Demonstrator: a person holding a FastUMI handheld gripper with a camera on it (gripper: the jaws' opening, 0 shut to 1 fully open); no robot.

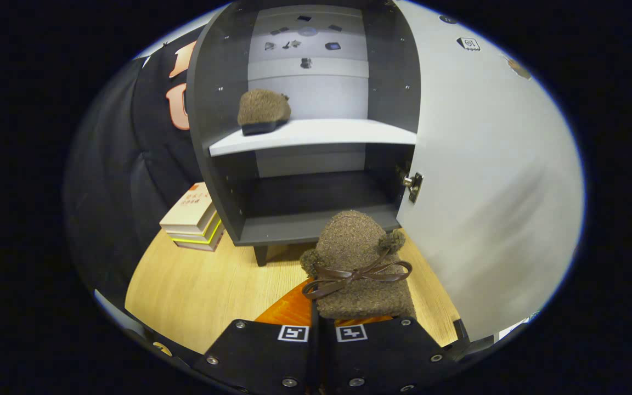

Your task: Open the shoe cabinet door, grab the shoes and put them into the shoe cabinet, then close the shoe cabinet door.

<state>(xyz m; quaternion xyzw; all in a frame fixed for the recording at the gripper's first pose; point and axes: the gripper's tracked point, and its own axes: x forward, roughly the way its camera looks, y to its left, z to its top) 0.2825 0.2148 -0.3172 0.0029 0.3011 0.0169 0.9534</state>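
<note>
One fuzzy shoe (pixel 263 112) already on cabinet (pixel 223 164) upper shelf (pixel 316 134), 2nd shoe (pixel 357 269) clamped in gripper (pixel 316 323) fingers just before cabinet's base w/ door (pixel 486 181) open; recommend lifting clear of shelf lip, then setting it beside its mate.

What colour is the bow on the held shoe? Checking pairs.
Dark brown bow, on the brown fuzzy shoe, gripper view.

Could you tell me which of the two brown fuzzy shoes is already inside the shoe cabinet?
The shoe on the white shelf of the shoe cabinet; the bow-tied shoe is just ahead of the closed claw, in front of the cabinet.
</note>
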